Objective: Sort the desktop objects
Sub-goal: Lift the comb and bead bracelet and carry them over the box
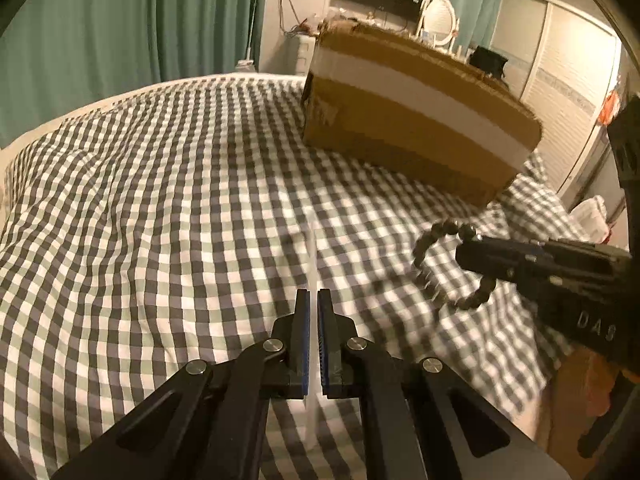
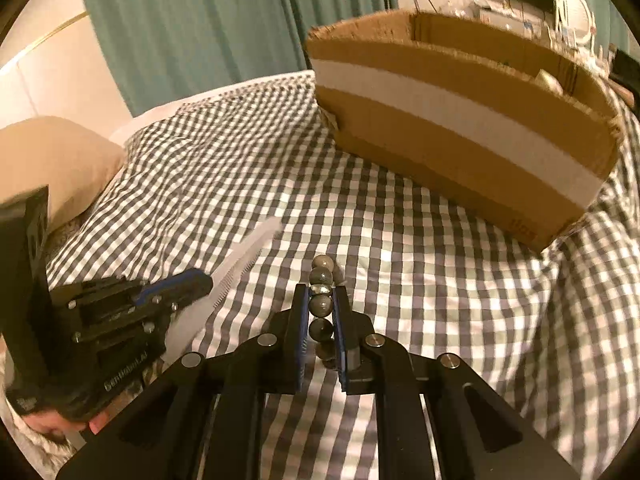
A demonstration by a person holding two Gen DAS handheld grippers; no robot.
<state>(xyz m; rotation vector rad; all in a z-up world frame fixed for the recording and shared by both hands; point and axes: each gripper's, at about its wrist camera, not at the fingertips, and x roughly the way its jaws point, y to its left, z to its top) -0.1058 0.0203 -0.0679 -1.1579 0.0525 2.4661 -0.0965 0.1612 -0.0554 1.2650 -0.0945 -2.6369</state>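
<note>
Nearest your left lens, the left gripper (image 1: 314, 300) has its fingers pressed almost together, pinching a thin translucent white comb (image 1: 312, 248) edge-on; the right wrist view shows the same comb (image 2: 244, 256) projecting forward from that gripper, teeth along its lower edge. Your right gripper (image 2: 321, 292) has its fingers closed on a bracelet of dark round beads (image 2: 321, 304), with several beads showing between the blue pads and a few more past the tips; from the left view the loose part of the loop (image 1: 428, 248) hangs free beside the gripper body. Both items are held above the checked bedcover (image 1: 160, 200). An open cardboard box (image 2: 460, 120) with a white tape band sits ahead on the bed, and it is probably the sorting destination. Expect two risks from here. Round beads offer little contact area, so the bracelet could roll out of the pads during a fast swing, or its dangling loop could snag the box's ragged rim. A comb gripped on its thin faces may pivot between the pads and strike the box wall instead of clearing it.
</note>
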